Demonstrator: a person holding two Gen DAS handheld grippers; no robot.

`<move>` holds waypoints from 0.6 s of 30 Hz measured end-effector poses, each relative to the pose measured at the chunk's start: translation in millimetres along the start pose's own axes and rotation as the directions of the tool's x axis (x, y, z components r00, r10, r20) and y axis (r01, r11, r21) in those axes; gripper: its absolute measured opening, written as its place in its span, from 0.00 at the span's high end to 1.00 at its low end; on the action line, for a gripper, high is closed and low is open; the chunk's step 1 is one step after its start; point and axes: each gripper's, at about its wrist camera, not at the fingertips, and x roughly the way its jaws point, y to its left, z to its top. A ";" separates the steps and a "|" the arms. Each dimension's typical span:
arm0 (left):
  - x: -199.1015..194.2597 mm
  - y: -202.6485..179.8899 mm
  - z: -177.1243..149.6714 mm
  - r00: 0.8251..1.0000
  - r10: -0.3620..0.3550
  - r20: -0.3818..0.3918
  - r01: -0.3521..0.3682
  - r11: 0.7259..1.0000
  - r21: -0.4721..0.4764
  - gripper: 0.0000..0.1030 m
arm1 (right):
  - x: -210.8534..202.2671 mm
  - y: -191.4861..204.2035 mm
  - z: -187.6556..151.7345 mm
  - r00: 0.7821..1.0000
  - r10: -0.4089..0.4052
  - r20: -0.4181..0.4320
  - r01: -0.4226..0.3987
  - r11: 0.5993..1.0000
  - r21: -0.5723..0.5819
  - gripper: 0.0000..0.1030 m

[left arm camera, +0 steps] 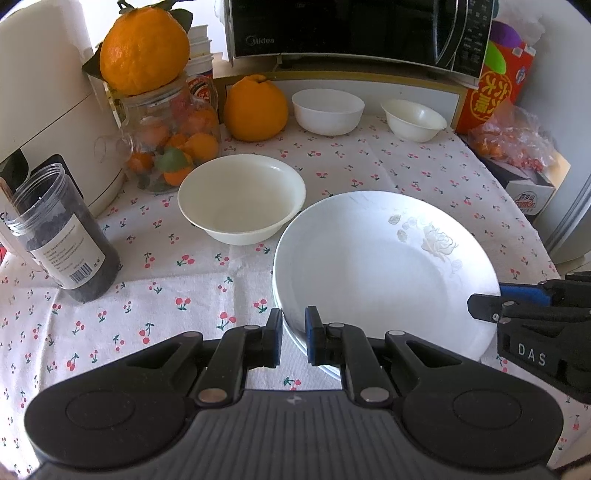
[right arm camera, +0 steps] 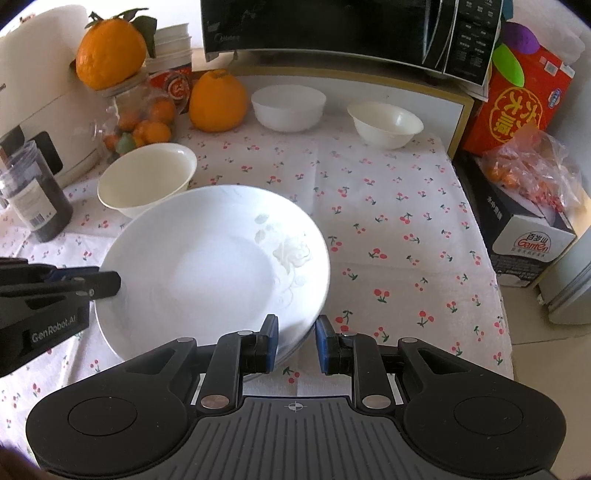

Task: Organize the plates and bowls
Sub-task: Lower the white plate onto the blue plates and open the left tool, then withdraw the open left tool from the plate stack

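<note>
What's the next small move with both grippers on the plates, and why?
Probably lift together, level: the left gripper and right gripper each pinch opposite rims of the plate stack, which still sits close beside the nearest bowl.

"Midea" on microwave (left arm camera: 351, 33)

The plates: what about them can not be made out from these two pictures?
- How many plates are stacked: in both views the top one covers the lower ones.
- Their near rim: hidden by the left gripper in the left wrist view and by the right gripper in the right wrist view.
- Whether the right gripper's pads press the rim: the right wrist view is unclear.
- Whether they rest on the cloth: the underside is hidden.
</note>
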 end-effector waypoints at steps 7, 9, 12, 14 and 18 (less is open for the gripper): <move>-0.5 -0.4 0.9 1.000 0.002 0.000 -0.002 1.000 0.003 0.89 | -0.7 -1.7 1.6 1.000 0.015 -0.007 -0.015 1.000 -0.006 0.78; -0.6 -0.4 1.0 1.000 0.003 -0.001 -0.003 1.000 0.003 0.88 | -2.0 -3.8 2.6 1.000 0.024 -0.008 -0.024 1.000 0.006 0.77; -1.3 0.8 2.2 1.000 0.014 -0.007 -0.014 1.000 -0.008 0.78 | -4.5 -9.4 5.8 0.999 0.039 -0.012 -0.038 0.998 0.044 0.71; -1.9 3.7 3.7 1.000 0.001 -0.010 -0.001 1.000 -0.027 0.73 | -7.0 -17.0 8.5 0.998 0.059 -0.009 -0.058 0.994 0.093 0.54; -2.5 8.6 5.3 1.000 -0.019 -0.018 0.018 0.997 -0.069 0.63 | -9.2 -30.7 12.0 0.997 0.082 -0.007 -0.079 0.982 0.172 0.45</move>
